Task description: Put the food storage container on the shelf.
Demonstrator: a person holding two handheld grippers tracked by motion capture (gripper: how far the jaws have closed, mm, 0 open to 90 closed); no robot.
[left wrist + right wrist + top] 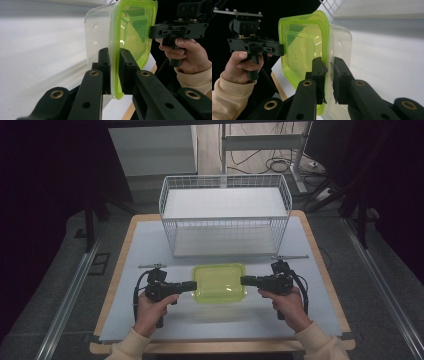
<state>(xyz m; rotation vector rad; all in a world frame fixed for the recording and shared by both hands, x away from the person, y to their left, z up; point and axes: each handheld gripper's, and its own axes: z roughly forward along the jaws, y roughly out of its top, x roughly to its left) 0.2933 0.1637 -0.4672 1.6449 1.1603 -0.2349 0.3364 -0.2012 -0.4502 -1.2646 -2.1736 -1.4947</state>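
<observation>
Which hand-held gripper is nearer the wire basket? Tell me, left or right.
Neither is clearly nearer. The left hand-held gripper clamps the left rim of the container; the right hand-held gripper clamps its right rim. Both sit about equally short of the wire basket.

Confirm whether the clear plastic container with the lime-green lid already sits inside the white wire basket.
No: the container is held between both grippers, in front of the basket.

white wire basket (225, 215): sits on the table (125, 265), at its far end | white sheet (145, 245): covers the table top, under the basket | cables (260, 162): on the floor behind the basket | metal rail (67, 300): on the floor left of the table
</observation>
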